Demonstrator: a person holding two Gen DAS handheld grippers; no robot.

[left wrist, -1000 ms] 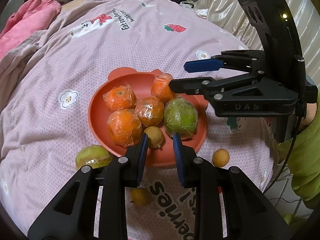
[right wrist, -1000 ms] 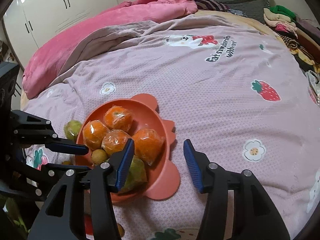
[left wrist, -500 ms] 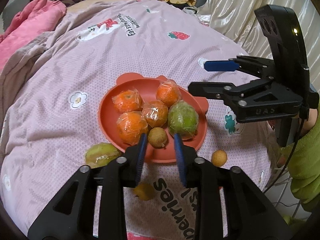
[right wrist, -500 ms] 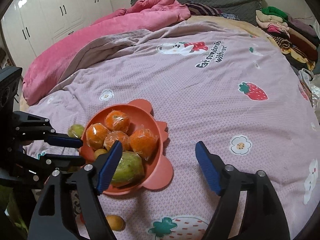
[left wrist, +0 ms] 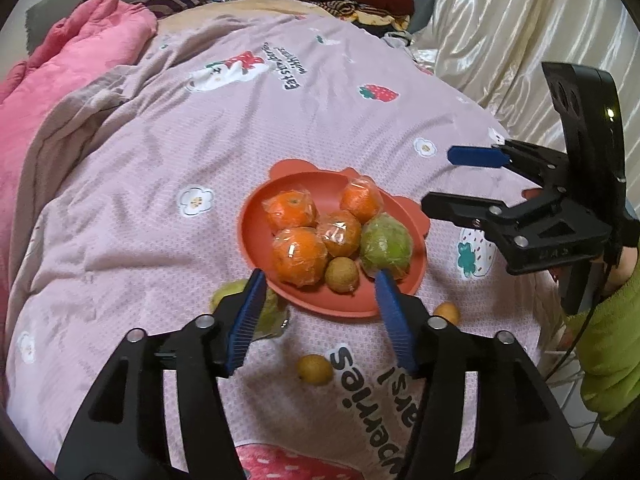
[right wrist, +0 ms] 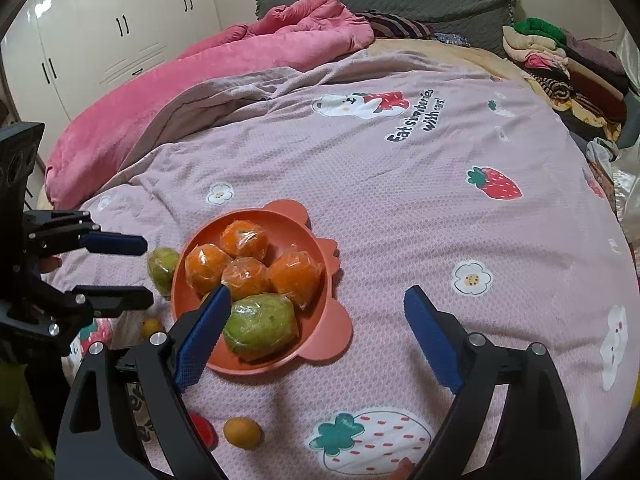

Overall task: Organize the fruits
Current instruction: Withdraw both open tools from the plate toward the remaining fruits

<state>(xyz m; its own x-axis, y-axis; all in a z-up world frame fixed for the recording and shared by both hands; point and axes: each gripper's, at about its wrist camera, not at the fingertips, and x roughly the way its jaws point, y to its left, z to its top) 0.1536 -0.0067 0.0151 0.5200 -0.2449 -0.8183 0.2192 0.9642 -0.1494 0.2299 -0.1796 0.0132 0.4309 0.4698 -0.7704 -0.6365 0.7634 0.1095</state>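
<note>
An orange bear-eared plate [left wrist: 256, 236] [right wrist: 320, 344] lies on the bed. It holds several plastic-wrapped oranges [left wrist: 299, 255] [right wrist: 244, 239], a wrapped green fruit [left wrist: 385, 246] [right wrist: 260, 326] and a small brown fruit [left wrist: 341, 275]. Another green fruit [left wrist: 270, 308] [right wrist: 162, 264] lies beside the plate. Small yellow fruits [left wrist: 315, 369] [left wrist: 446, 312] [right wrist: 242, 432] lie loose on the cover. My left gripper [left wrist: 320, 320] is open and empty, just short of the plate's near rim. My right gripper [right wrist: 316, 340] is open and empty, above the plate's right side.
The pink strawberry-print bed cover [left wrist: 280, 120] spreads all round. A pink blanket [right wrist: 224, 76] is heaped at the back left. Folded clothes [right wrist: 560, 60] are stacked at the far right. A shiny curtain [left wrist: 500, 20] hangs on the right.
Both grippers have opened wider and pulled back and up from the plate. The small brown fruit stays on the plate.
</note>
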